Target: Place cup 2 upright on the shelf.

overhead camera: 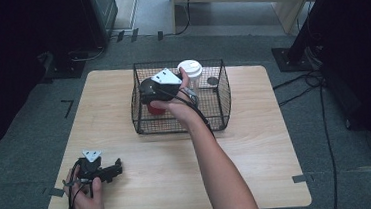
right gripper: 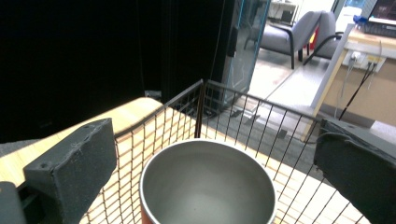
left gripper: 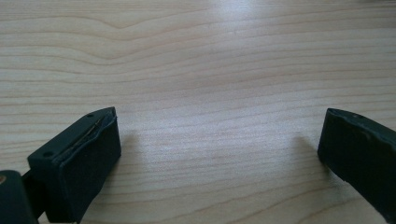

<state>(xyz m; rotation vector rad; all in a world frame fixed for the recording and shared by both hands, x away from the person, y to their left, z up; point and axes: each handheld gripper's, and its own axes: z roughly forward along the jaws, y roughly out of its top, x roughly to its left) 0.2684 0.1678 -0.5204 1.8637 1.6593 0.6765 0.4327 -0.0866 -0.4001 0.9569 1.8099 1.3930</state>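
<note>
I see the red cup [right gripper: 208,184] standing inside the wire basket [overhead camera: 221,106], directly below my right gripper [right gripper: 208,154], whose jaws are spread wide and clear of the rim. The basket walls close in around the cup. My left gripper [left gripper: 219,154], also spread, rests on bare table [left gripper: 210,56] with free room around it.

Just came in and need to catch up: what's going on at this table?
A person works with a handheld gripper in each hand at a light wooden table. The right gripper is over the black wire basket, jaws open above a red cup with a grey metal inside that stands in the basket, apart from both pads. A white lidded paper cup stands in the basket too. The left gripper rests open near the table's front left corner, holding nothing.
</note>
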